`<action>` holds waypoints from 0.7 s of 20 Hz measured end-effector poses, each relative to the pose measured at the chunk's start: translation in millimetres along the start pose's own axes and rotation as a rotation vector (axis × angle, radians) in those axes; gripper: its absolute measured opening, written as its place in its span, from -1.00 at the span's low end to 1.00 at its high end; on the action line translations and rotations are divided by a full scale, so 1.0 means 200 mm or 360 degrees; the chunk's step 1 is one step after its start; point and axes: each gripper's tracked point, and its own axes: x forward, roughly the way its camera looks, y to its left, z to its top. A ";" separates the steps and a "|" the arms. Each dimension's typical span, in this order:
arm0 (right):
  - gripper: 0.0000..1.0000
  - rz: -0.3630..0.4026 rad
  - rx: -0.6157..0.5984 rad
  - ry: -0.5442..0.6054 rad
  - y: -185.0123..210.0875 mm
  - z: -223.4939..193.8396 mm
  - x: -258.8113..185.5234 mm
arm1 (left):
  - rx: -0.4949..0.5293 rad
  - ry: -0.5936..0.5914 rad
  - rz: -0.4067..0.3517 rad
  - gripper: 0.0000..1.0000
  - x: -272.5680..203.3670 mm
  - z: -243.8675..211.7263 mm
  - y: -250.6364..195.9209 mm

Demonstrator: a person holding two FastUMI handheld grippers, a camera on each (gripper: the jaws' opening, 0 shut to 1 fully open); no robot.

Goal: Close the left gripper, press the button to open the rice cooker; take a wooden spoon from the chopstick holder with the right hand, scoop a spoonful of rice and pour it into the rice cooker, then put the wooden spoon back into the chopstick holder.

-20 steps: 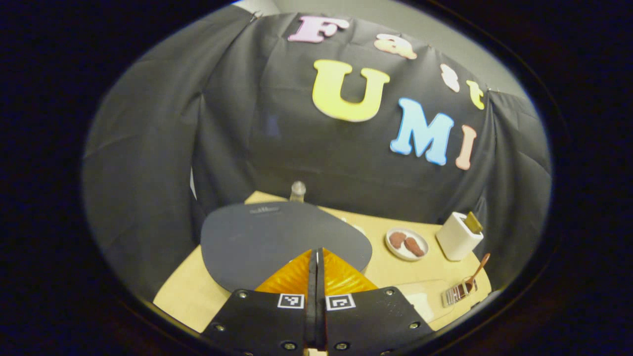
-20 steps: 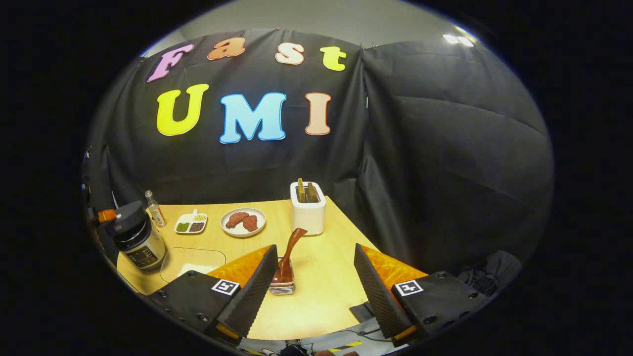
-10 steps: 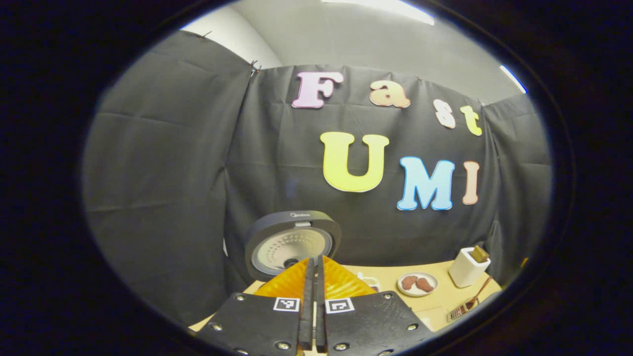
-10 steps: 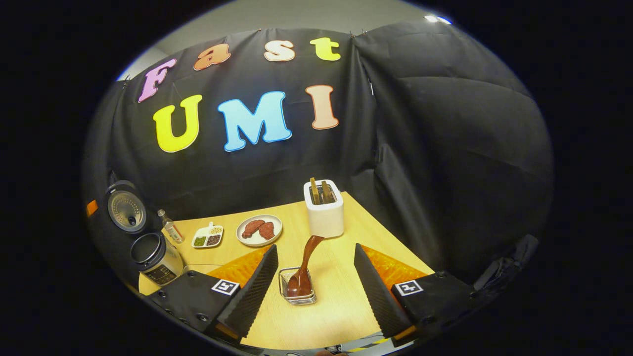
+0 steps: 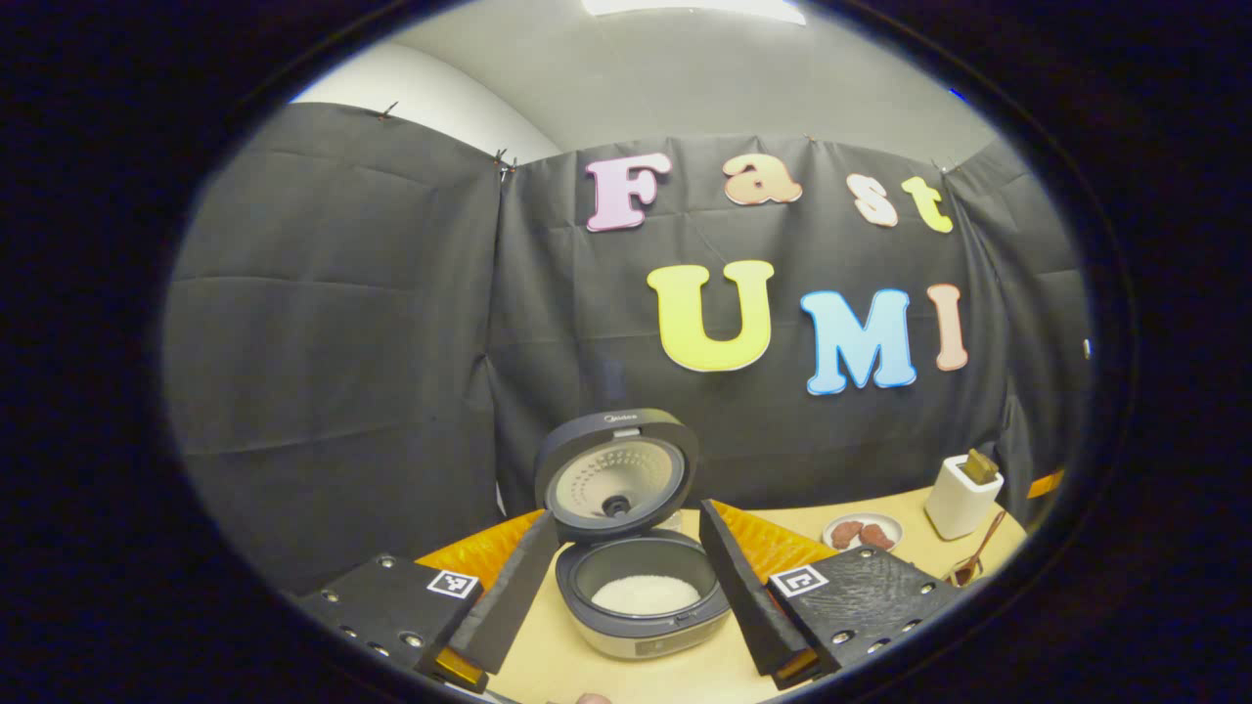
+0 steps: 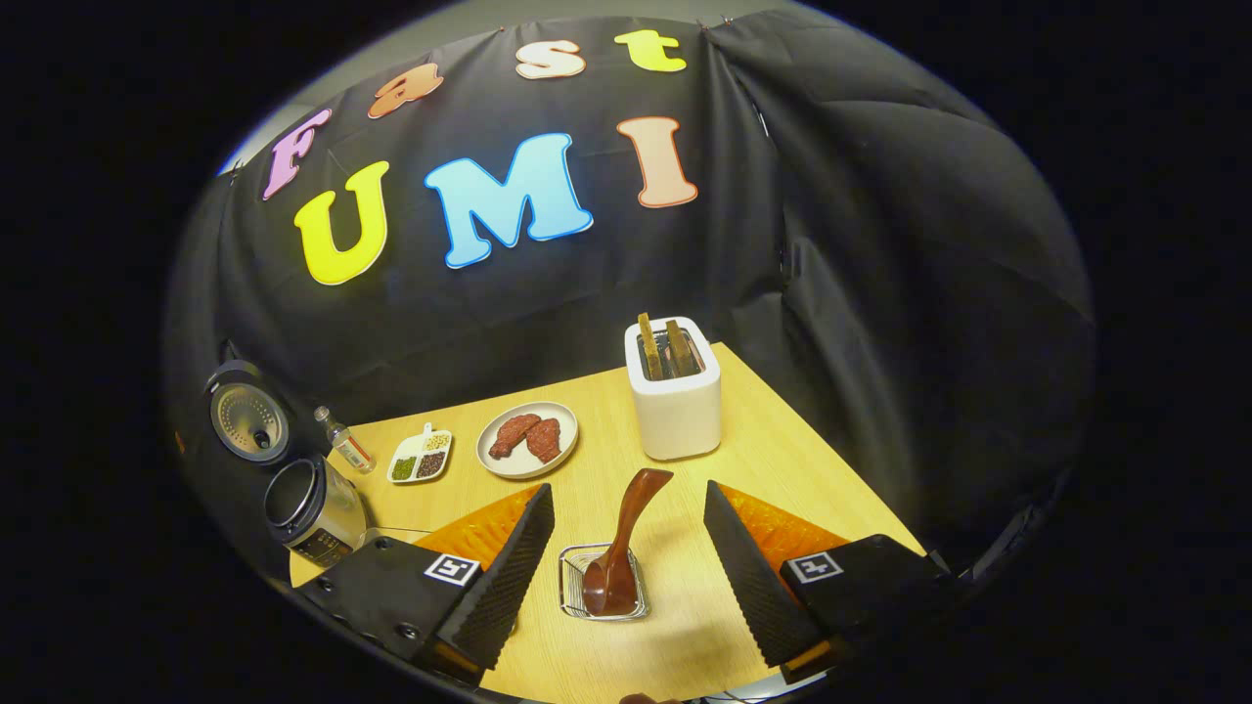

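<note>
Since a second ago our left gripper [image 5: 617,587] has spread its fingers before the sprung-open rice cooker [image 5: 641,587], while our right gripper [image 6: 626,577], fingers released, straddles the wooden spoon [image 6: 621,548] leaning in its chopstick holder [image 6: 602,583], which a skewed pinch could topple.

Wooden table [image 6: 782,460] bears rice cooker [image 6: 313,508], toaster [image 6: 675,401], plate [image 6: 528,440].
</note>
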 end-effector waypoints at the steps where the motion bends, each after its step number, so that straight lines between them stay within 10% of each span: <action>1: 0.96 0.0009 0.0020 0.0037 -0.01 -0.02 0.05 | 0.0000 0.0027 0.0008 0.83 -0.02 -0.02 -0.02; 14: 0.96 0.0301 0.0340 0.0484 0.00 -0.30 0.61 | -0.0010 0.0300 0.0240 0.83 -0.13 -0.25 -0.18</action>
